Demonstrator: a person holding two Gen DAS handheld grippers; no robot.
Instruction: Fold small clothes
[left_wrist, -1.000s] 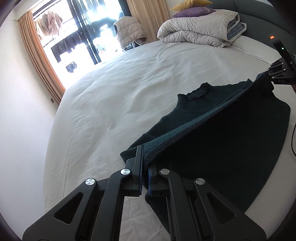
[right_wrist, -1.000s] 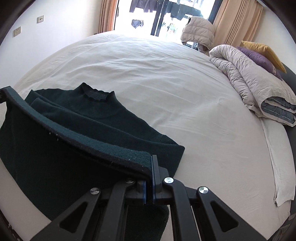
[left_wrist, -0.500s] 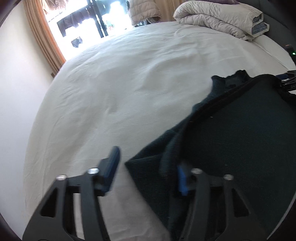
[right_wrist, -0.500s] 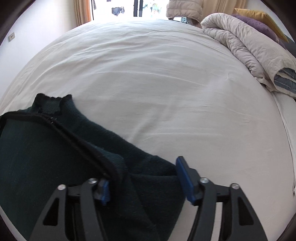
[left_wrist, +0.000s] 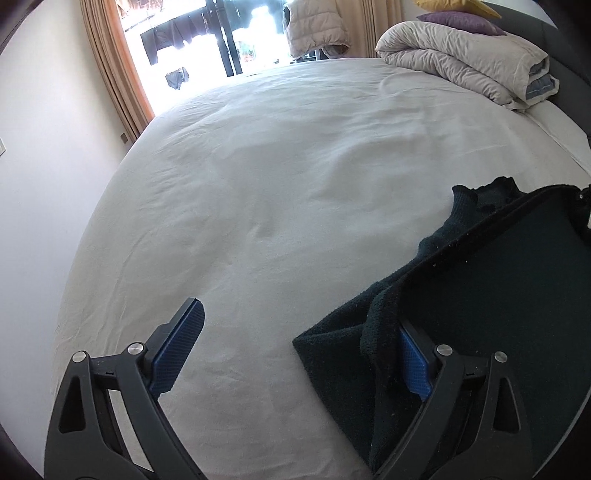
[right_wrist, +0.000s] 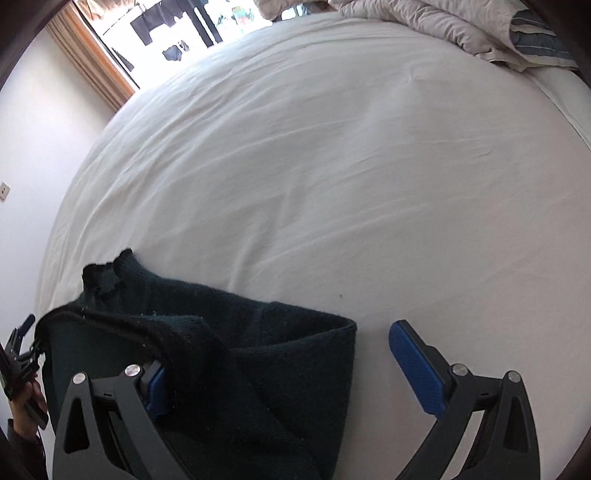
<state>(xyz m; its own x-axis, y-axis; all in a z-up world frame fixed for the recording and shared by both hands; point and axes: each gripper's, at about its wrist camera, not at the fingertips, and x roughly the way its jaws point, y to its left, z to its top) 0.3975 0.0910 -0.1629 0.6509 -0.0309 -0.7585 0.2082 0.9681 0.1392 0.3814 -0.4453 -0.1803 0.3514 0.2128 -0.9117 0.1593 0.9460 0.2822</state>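
Observation:
A dark green knitted sweater (left_wrist: 491, 295) lies folded over on the white bed sheet (left_wrist: 295, 184), its collar pointing away. My left gripper (left_wrist: 295, 354) is open wide; the sweater's hem drapes over its right finger (left_wrist: 413, 362), and the left finger is over bare sheet. In the right wrist view the sweater (right_wrist: 229, 354) lies at lower left. My right gripper (right_wrist: 284, 373) is open wide, its left finger (right_wrist: 155, 384) under the folded hem and its right finger (right_wrist: 417, 365) over bare sheet. The left gripper shows at that view's left edge (right_wrist: 18, 354).
A folded beige duvet (left_wrist: 465, 62) and pillows sit at the bed's far right. A puffy vest (left_wrist: 317, 26) hangs near the bright balcony door, with orange curtains (left_wrist: 118, 70) to the left. White wall lies left of the bed.
Both grippers were shut on the sweater's lifted hem one second ago. They have opened wide and the hem has dropped onto the upper half of the sweater.

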